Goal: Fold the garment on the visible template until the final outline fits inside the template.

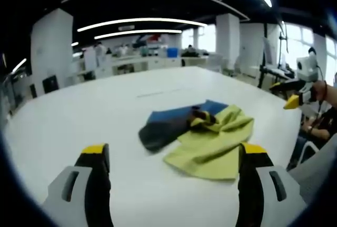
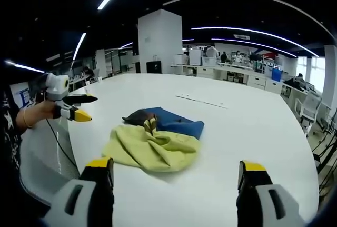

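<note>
A crumpled garment (image 1: pixel 202 135) in yellow-green, blue and dark grey lies bunched on the white table (image 1: pixel 95 111). In the left gripper view, my left gripper (image 1: pixel 175 150) hovers open just short of the garment, with nothing between its yellow-tipped jaws. At that view's right edge a hand holds my right gripper (image 1: pixel 288 94) off the table's side, jaws apart. In the right gripper view the garment (image 2: pixel 155 140) lies ahead of my open right gripper (image 2: pixel 176 165). There my left gripper (image 2: pixel 83 107) is at the left, held open above the table edge.
A thin pale strip (image 2: pixel 202 100) lies on the table (image 2: pixel 253 127) beyond the garment. A grey chair back (image 2: pixel 39 158) stands by the near table edge. Pillars (image 2: pixel 159 40), desks and distant people fill the room behind.
</note>
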Motion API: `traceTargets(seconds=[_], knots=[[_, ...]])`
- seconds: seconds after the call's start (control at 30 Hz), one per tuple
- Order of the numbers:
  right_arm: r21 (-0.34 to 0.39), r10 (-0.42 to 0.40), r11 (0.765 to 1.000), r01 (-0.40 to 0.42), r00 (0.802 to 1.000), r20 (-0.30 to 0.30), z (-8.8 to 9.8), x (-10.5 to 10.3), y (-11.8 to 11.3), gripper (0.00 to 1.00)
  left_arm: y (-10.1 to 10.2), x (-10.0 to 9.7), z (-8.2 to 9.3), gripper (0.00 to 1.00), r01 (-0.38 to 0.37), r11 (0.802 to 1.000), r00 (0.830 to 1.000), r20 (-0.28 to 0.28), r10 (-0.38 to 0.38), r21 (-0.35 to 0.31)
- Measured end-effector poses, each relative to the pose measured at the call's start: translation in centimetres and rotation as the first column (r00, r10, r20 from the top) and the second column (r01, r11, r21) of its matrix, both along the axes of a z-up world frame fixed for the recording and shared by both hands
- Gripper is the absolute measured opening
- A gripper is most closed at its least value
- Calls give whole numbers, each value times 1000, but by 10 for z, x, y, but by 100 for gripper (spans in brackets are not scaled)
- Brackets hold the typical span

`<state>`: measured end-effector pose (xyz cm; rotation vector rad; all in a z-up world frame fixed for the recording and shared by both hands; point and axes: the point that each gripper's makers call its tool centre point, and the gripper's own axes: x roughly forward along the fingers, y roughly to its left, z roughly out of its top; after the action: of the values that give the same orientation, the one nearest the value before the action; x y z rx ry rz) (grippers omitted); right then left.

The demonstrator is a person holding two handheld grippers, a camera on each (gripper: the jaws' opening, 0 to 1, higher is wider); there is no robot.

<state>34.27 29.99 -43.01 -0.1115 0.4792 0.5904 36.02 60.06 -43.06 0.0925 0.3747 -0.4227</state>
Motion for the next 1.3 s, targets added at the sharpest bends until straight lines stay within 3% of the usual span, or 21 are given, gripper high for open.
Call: traceTargets(seconds=[0.47, 0.8, 0.97, 1.13, 1.3], knots=[[-9, -2, 1000, 2, 1000, 10, 9, -2, 4, 99, -10, -2, 1, 97, 30, 999, 1000, 5, -30, -16], [-5, 4, 1000, -4, 1000, 19, 20, -4, 9, 96, -17, -7, -4, 94, 69, 997, 997, -30, -70, -27], [27, 18, 999, -18, 1000, 20, 25, -2, 22, 92, -25, -8, 3, 92, 154, 988, 988, -27, -154, 3], [-1, 59, 998, -59, 998, 20, 23, 1, 38, 89, -33, -2, 1, 88, 218, 975, 974, -48, -220, -42], [-26, 105, 994, -105, 994, 13, 15, 6, 50, 82, -39, 10, 3, 81, 252, 967, 967, -38, -253, -36]])
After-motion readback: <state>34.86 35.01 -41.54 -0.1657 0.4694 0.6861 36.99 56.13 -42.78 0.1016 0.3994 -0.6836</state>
